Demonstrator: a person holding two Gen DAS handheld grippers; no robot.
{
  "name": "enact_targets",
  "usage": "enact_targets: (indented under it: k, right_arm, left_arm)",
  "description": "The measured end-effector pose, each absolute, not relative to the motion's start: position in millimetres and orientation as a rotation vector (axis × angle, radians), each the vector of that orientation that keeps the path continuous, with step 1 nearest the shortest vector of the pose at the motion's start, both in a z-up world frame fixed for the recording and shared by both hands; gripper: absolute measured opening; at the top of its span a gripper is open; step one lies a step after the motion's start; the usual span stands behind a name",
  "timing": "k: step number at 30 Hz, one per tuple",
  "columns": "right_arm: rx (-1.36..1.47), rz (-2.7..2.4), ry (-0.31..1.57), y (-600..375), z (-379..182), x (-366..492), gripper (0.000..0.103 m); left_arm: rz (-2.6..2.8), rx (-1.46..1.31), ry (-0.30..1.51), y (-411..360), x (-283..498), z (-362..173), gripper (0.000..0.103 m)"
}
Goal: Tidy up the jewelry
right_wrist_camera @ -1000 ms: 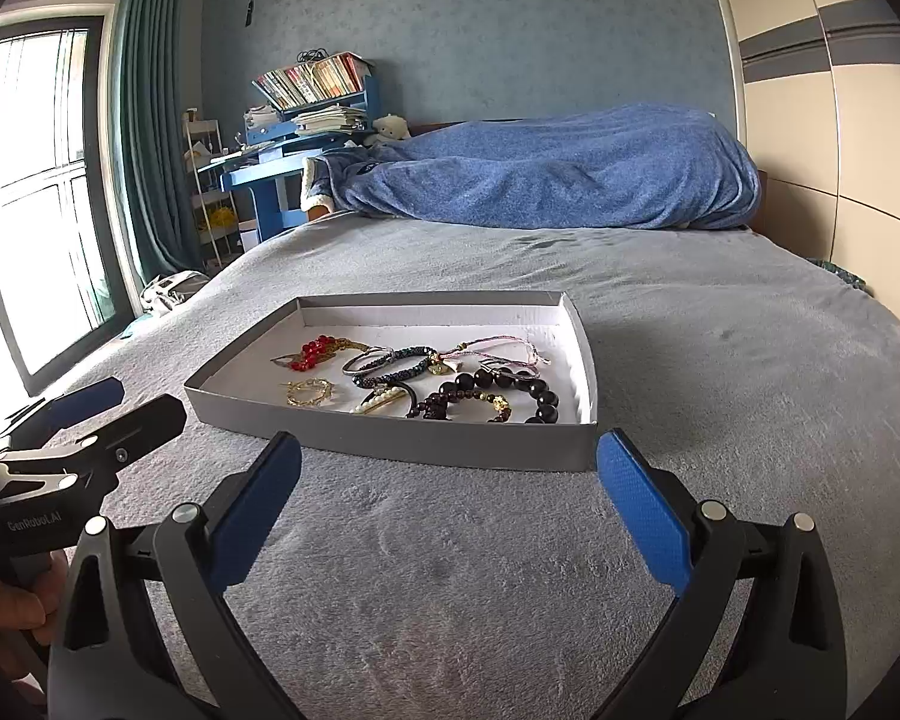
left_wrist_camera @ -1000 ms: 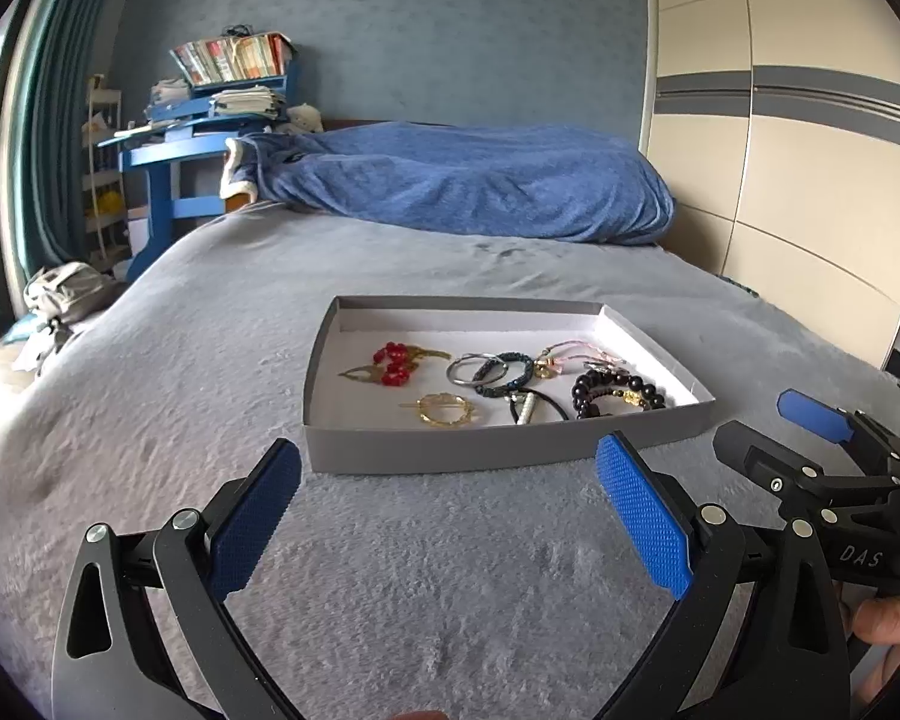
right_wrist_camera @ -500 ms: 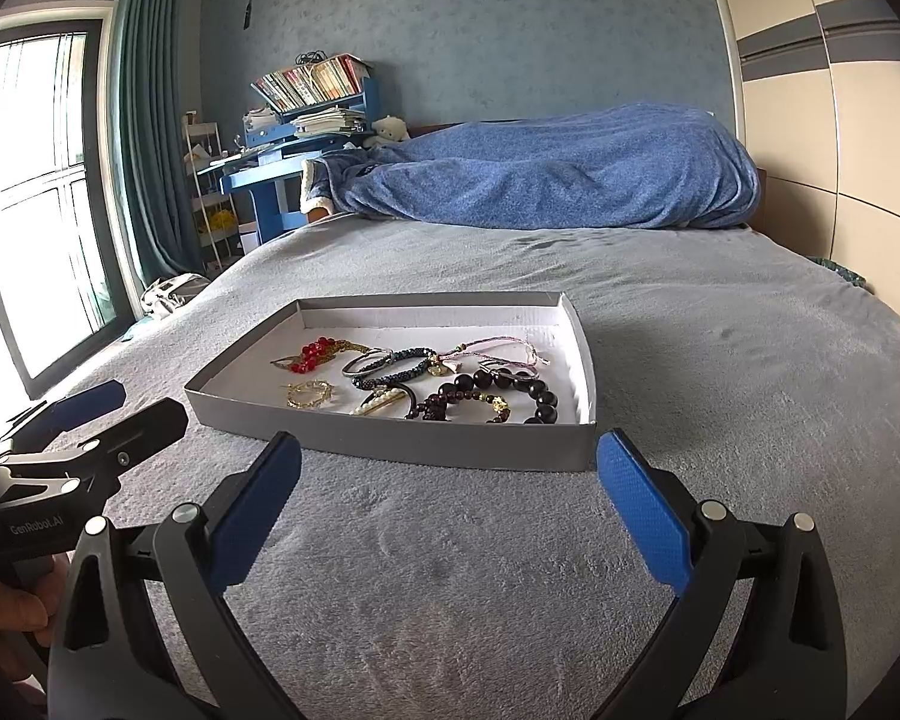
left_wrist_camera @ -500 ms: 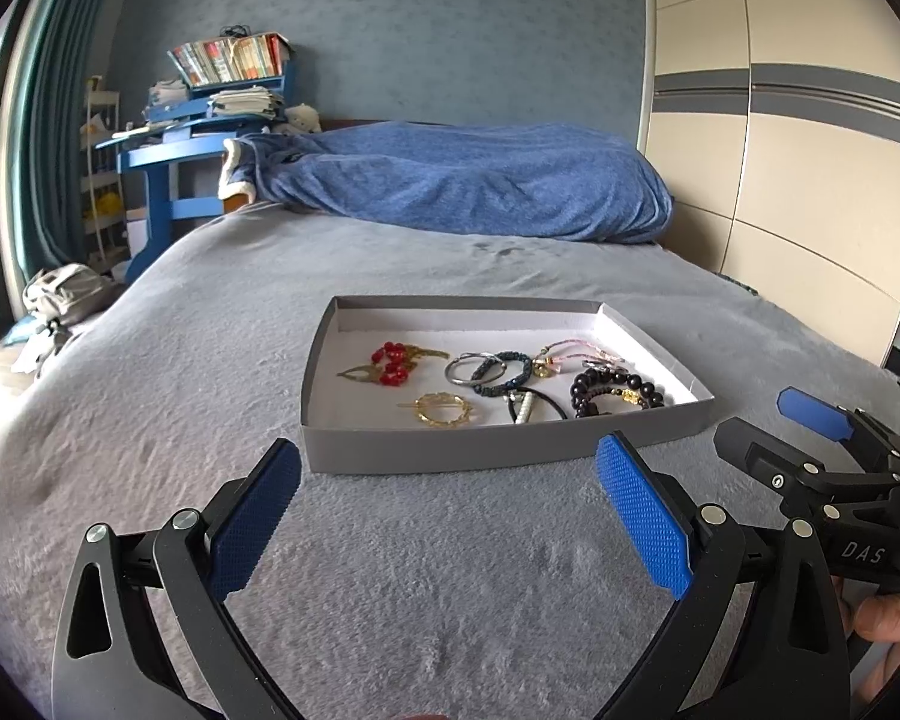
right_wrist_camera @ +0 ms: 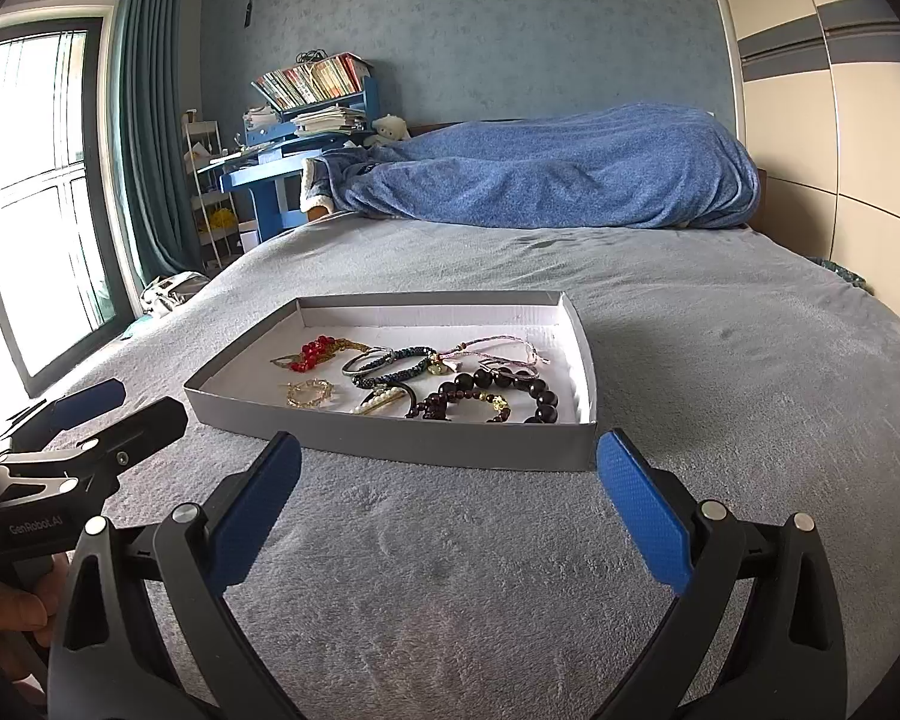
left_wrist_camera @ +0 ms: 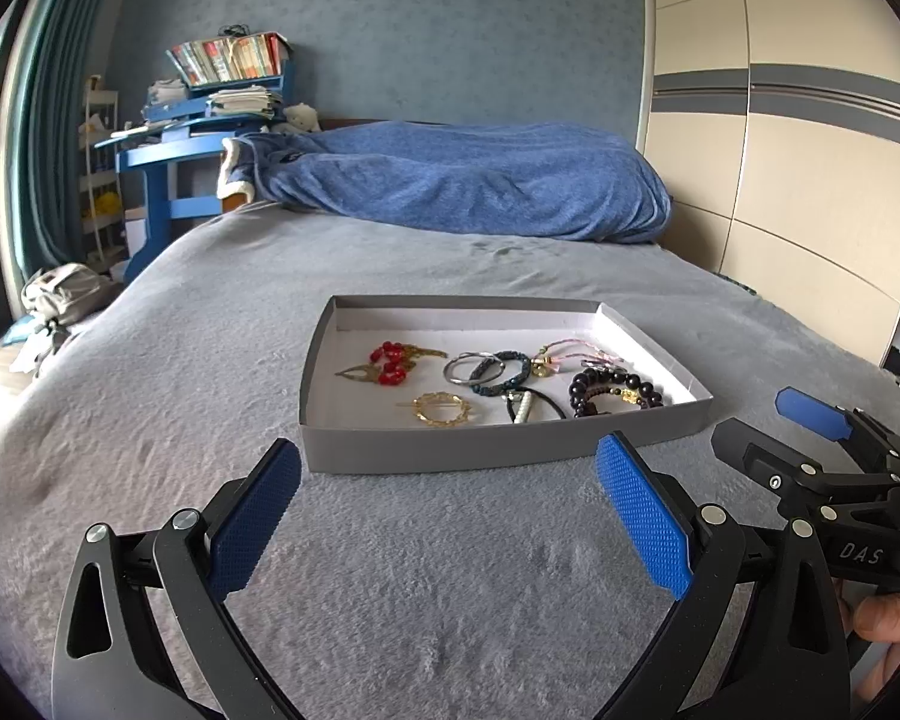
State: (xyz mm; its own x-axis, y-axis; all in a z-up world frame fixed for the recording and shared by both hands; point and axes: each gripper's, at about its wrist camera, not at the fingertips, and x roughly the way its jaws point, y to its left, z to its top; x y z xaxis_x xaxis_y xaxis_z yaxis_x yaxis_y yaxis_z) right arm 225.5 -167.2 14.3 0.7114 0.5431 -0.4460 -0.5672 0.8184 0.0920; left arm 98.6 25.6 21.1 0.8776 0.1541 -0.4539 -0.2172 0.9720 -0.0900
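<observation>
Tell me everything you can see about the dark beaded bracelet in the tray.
The dark beaded bracelet is a loop of glossy, near-black round beads with one small gold-coloured charm among them. It lies flat in the near right part of the shallow grey tray, which sits on the grey bedspread. It seems to overlap a pink cord bracelet behind it. Neither hand-held gripper touches it.
</observation>
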Motion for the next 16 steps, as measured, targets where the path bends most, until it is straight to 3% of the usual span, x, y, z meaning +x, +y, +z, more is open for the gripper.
enact_targets:
  k: [16]
  right_arm:
    - [-0.053,0.616,0.479,-167.2,14.3,225.6,0.098]
  left_arm:
    - [0.194,-0.144,0.464,24.9,100.7,20.3,0.098]
